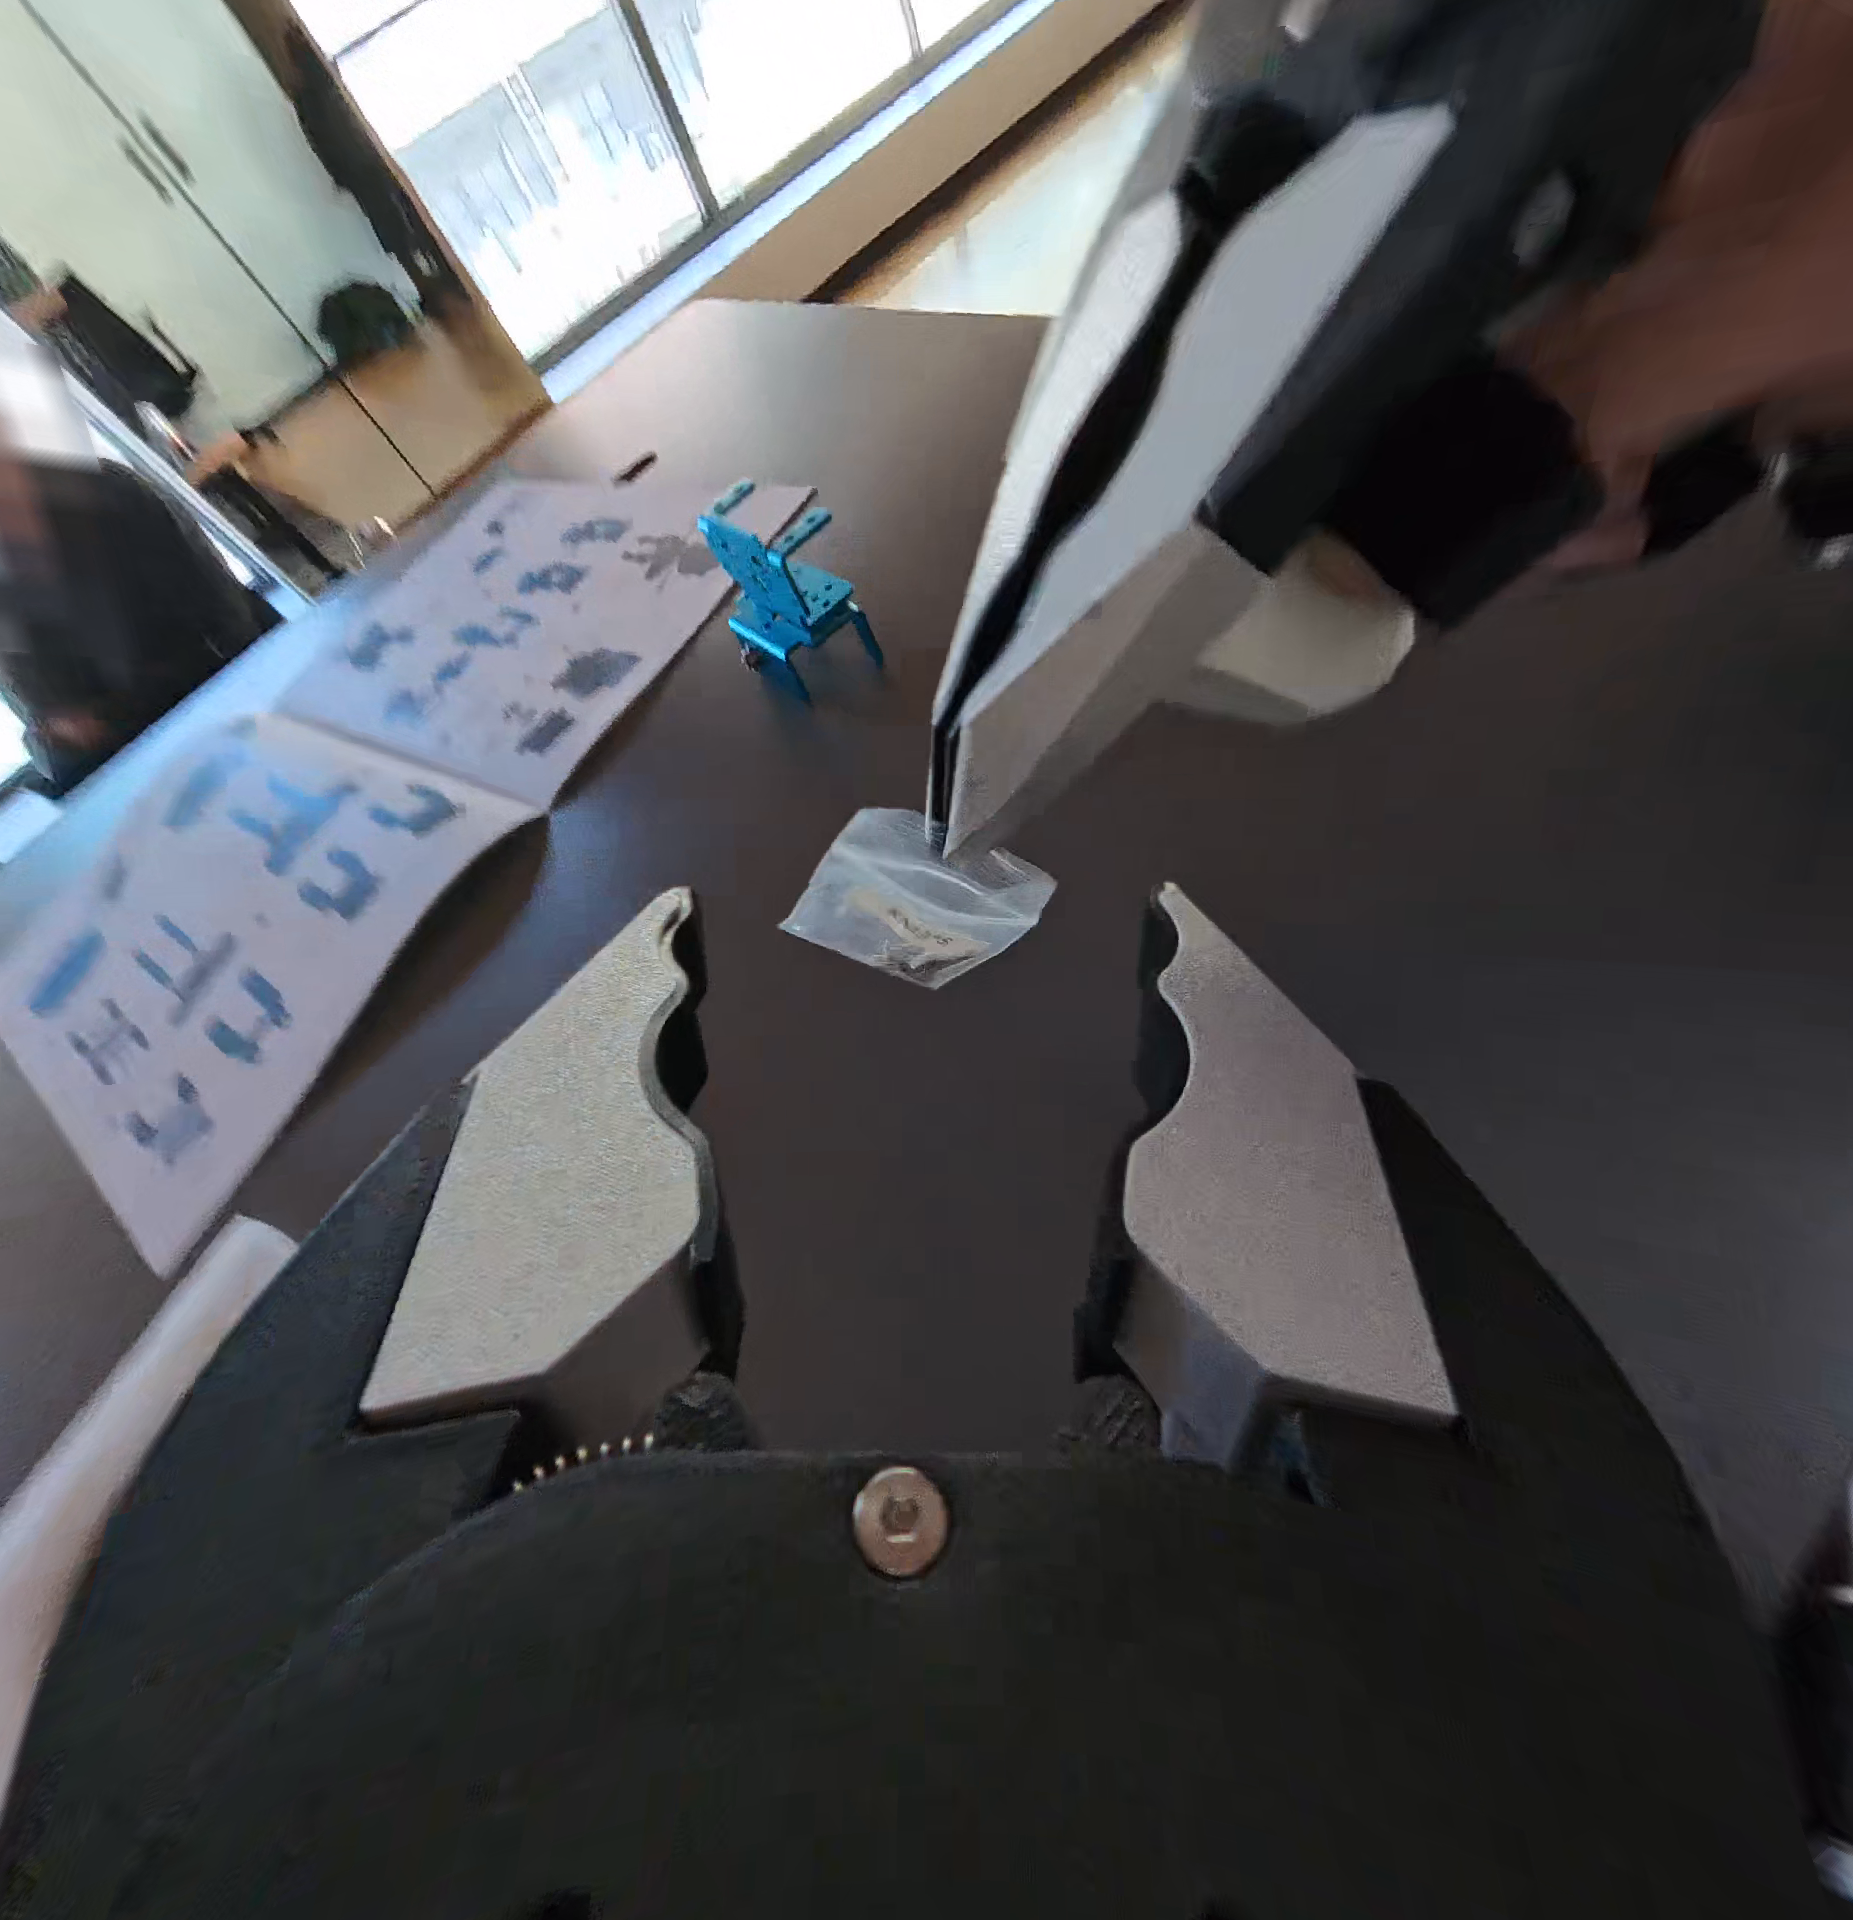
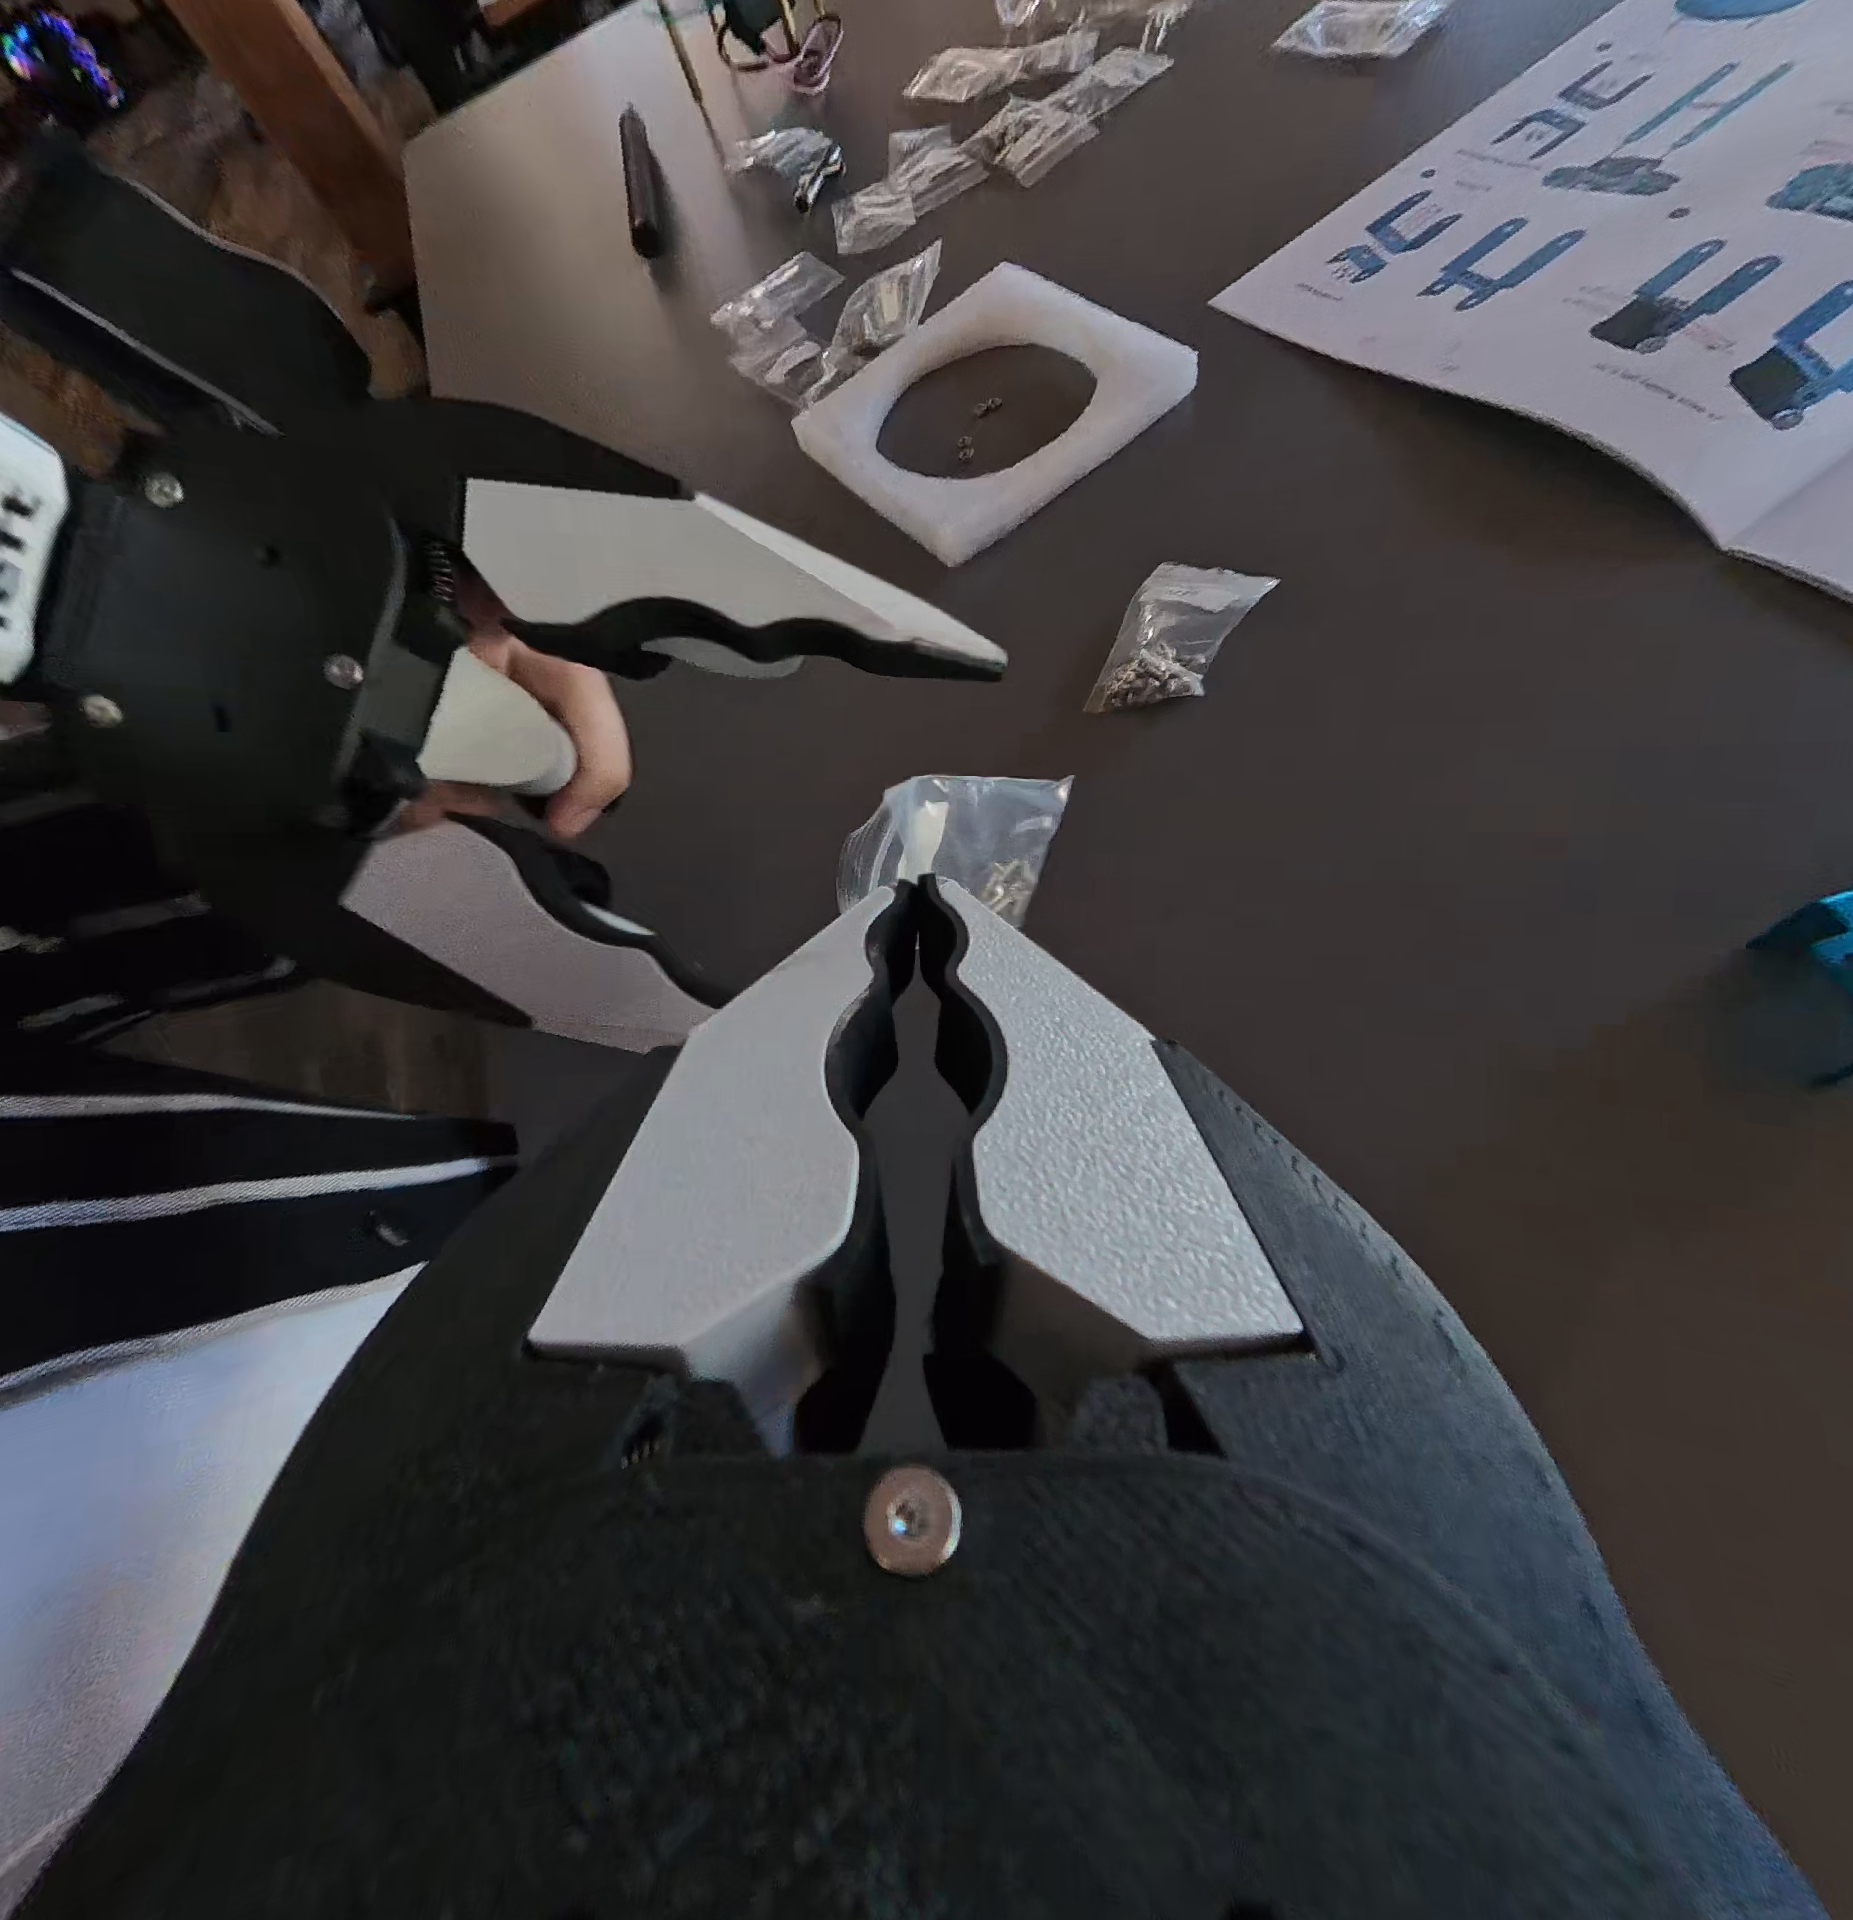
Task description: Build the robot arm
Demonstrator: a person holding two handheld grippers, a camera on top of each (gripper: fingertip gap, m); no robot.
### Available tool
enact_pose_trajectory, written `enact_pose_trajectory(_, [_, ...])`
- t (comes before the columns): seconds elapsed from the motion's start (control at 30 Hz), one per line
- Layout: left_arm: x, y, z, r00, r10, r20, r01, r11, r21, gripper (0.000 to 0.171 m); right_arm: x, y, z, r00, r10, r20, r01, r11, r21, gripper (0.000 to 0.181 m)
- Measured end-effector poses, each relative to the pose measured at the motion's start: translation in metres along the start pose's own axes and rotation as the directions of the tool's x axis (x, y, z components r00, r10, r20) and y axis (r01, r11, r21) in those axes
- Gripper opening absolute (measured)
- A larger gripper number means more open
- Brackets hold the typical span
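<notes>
the right gripper (image 2: 920, 883) is pinching the edge of a small clear bag (image 1: 917, 914) on the dark table (image 1: 1421, 935); the left gripper (image 1: 922, 914) is hovering just short of it, jaws spread.

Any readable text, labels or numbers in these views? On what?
White sticker on the left gripper: bold print, not transcribed.
Slip in the clear bag pinched by the right gripper: too small.
Open booklet: captions too small or blurred.
Second bag: label too small.
</notes>
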State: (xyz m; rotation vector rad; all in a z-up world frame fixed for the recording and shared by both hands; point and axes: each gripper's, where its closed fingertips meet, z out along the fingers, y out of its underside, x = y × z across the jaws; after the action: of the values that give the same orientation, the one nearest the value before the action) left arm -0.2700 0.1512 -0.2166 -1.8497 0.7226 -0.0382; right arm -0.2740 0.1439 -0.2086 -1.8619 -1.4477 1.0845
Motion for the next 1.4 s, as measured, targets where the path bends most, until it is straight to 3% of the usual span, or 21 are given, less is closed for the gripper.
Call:
enact_pose_trajectory(0.27, [0.011,-0.021,0.017,0.973,0.229,-0.013,-0.226,0.966,0.122,0.046,0.003,0.001,-0.016,0.988,0.122,0.098,-0.108,0.985,-0.131,0.0])
enact_pose_trajectory(0.53, [0.017,-0.015,0.031,0.983,0.165,-0.082,-0.163,0.986,0.035,0.034,0.025,0.014,-0.018,0.955,0.264,0.135,-0.239,0.955,-0.176,0.0])
enact_pose_trajectory(0.7, [0.016,-0.01,0.036,0.975,0.206,-0.081,-0.21,0.976,-0.05,0.032,0.031,0.017,-0.013,0.956,0.261,0.133,-0.24,0.959,-0.151,0.0])
enact_pose_trajectory(0.77, [0.017,-0.009,0.038,0.972,0.219,-0.081,-0.224,0.973,-0.06,0.032,0.032,0.018,-0.013,0.952,0.271,0.141,-0.251,0.958,-0.141,0.001])
enact_pose_trajectory(0.87, [0.019,-0.007,0.04,0.973,0.211,-0.095,-0.218,0.974,-0.064,0.033,0.033,0.023,-0.014,0.949,0.278,0.152,-0.257,0.955,-0.146,0.018])
enact_pose_trajectory(1.2, [0.018,-0.005,0.044,0.972,0.213,-0.096,-0.221,0.972,-0.079,0.033,0.028,0.015,-0.02,0.941,0.288,0.179,-0.277,0.957,-0.081,0.021])
enact_pose_trajectory(1.3, [0.018,-0.004,0.045,0.976,0.193,-0.102,-0.201,0.976,-0.081,0.033,0.034,0.01,-0.023,0.964,0.24,0.113,-0.236,0.971,-0.048,0.02])
enact_pose_trajectory(1.4, [0.018,-0.005,0.046,0.976,0.191,-0.105,-0.199,0.977,-0.079,0.033,0.039,0.02,-0.014,0.977,0.205,0.053,-0.199,0.974,-0.11,0.021])
